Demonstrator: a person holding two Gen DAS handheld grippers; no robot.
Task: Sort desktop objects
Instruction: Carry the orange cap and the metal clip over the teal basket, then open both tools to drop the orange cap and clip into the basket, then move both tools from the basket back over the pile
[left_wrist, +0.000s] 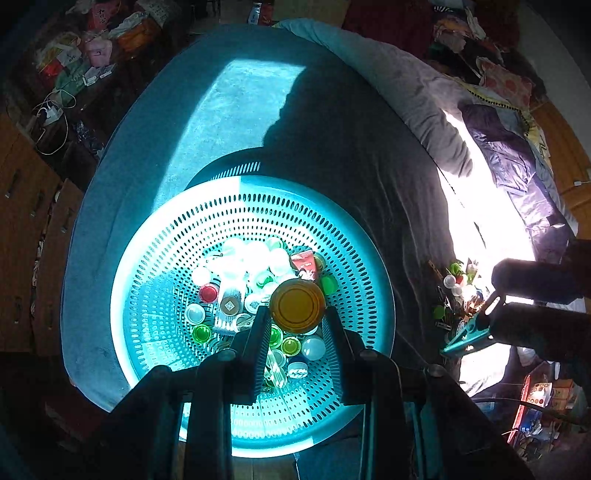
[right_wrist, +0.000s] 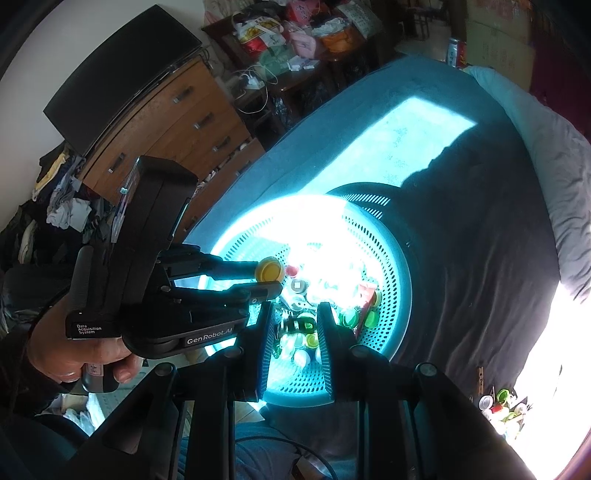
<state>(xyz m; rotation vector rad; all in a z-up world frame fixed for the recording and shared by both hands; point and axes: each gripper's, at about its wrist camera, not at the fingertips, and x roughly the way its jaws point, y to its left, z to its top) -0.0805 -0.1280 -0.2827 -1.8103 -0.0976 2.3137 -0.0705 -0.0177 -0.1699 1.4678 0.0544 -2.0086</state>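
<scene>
yellow cap (left_wrist: 297, 305): round, orange-yellow, held between the tips of the left gripper (left_wrist: 296, 320), over the middle of the basket; in the right wrist view it shows side-on (right_wrist: 270, 269) between the two black fingers.
left gripper: clamped on the yellow cap, pads against its rim on both sides, pointing steeply down into the basket; a hand (right_wrist: 70, 354) grips its handle at the near left.
right gripper (right_wrist: 296, 330): in its own view the jaws stand narrowly apart over the near part of the basket; a dark, striped small piece (right_wrist: 295, 325) shows in the gap, and whether it is pinched or just lies below, the view does not tell. In the left wrist view a teal clip (left_wrist: 468, 334) pokes out from under the right gripper's dark body; the tips are not visible there.
basket (left_wrist: 155, 236): round, teal, perforated, sunlit on its left half, sitting on the teal blanket (left_wrist: 122, 177).
basket contents: pile of white, green and red bottle caps, a red packet (left_wrist: 304, 263), a cap with a QR label (left_wrist: 229, 305).
second pile (left_wrist: 458, 291): caps and small bits on the bed, right of the basket and well apart from it, at the edge of the sunlit patch.
surroundings: grey quilt (left_wrist: 417, 99) far right, wooden drawers (right_wrist: 177, 110) far left.
</scene>
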